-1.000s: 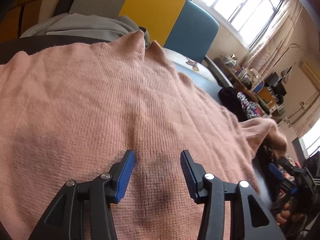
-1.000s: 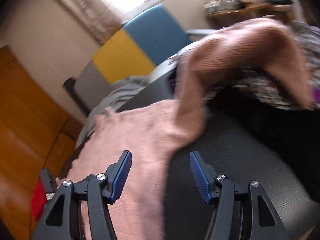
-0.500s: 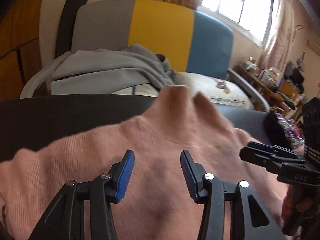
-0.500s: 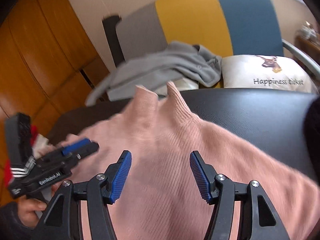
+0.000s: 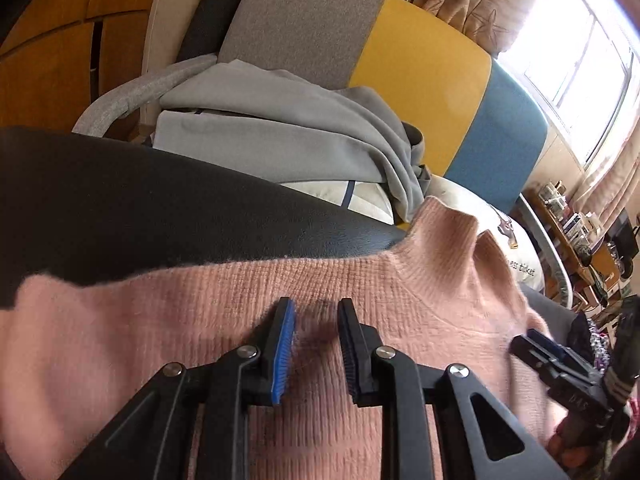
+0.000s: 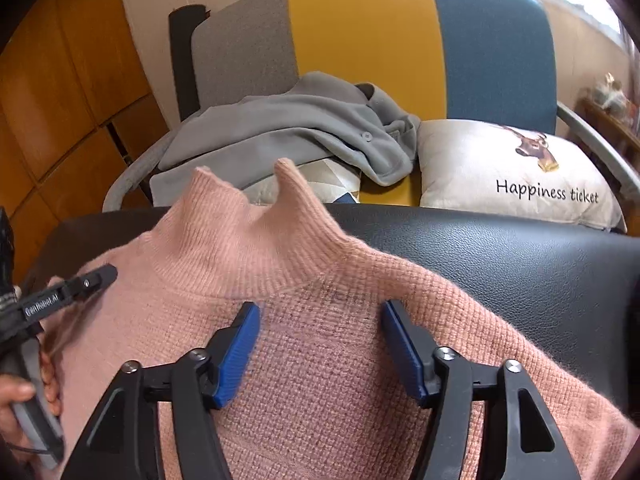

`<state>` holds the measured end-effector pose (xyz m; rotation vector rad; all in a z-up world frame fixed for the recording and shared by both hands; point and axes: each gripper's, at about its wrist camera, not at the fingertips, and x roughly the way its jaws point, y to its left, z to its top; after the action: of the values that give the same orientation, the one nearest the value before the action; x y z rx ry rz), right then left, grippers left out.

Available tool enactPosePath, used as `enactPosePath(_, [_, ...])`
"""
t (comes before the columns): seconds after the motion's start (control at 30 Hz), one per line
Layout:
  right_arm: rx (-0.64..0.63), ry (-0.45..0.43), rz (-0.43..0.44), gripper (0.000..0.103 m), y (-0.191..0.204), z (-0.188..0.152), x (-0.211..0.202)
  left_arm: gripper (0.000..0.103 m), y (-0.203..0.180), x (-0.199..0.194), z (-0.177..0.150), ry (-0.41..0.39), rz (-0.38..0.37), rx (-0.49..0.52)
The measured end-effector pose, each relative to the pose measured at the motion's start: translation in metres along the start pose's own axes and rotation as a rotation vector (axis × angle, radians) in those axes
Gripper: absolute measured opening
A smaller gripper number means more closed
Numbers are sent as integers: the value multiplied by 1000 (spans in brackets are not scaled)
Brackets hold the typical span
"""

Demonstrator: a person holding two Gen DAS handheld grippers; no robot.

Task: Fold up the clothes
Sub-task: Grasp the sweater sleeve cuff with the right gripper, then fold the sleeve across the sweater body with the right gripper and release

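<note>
"Happiness ticket" is printed on the cushion (image 6: 516, 176); over the pink sweater (image 6: 320, 360), the left gripper (image 5: 316, 344) has just been narrowing, the right gripper (image 6: 320, 344) widening, nothing gripped

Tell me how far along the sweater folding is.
Done: the pink sweater lies spread on the black table, collar at the far edge. In hand: the left gripper has just been closing on the knit; the right gripper has been opening above it. Left: every fold.

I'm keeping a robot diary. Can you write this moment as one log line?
task: fold clothes | pink sweater: flat on black table | left gripper: jaws just closing over sweater | right gripper: open, widening
</note>
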<state>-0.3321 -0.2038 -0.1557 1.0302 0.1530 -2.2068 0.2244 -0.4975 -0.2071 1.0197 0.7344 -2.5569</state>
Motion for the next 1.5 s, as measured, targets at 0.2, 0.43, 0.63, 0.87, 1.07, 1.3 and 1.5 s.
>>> enactPosePath(0.2, [53,-93,49,69,-4,-23,-70,29,-12,-78,-49,-52,-64,68])
enactPosePath(0.43, [294,-188,-27,70,-98,-115,-216,29,4,-137,-144,18,-63,41])
enactPosePath(0.63, [437,-261,-372,78,-211,-182,-338,29,14,-138,-170,39,-73,34])
enactPosePath(0.87, [467,-150,-386,69,-260,-204,-336,30,23,-135,-169,27,-129,-22])
enactPosePath(1.07, [530,-77,-366,12,-265,-206,-305,29,26,-134,-167,24,-136,-24])
enactPosePath(1.3, [552,-308,-87,12,-223,-128,-340,29,34,-135,-169,17,-176,-57])
enactPosePath(1.5, [312,-284,180,17,-82,-19,-308,29,39,-132,-167,16,-213,-86])
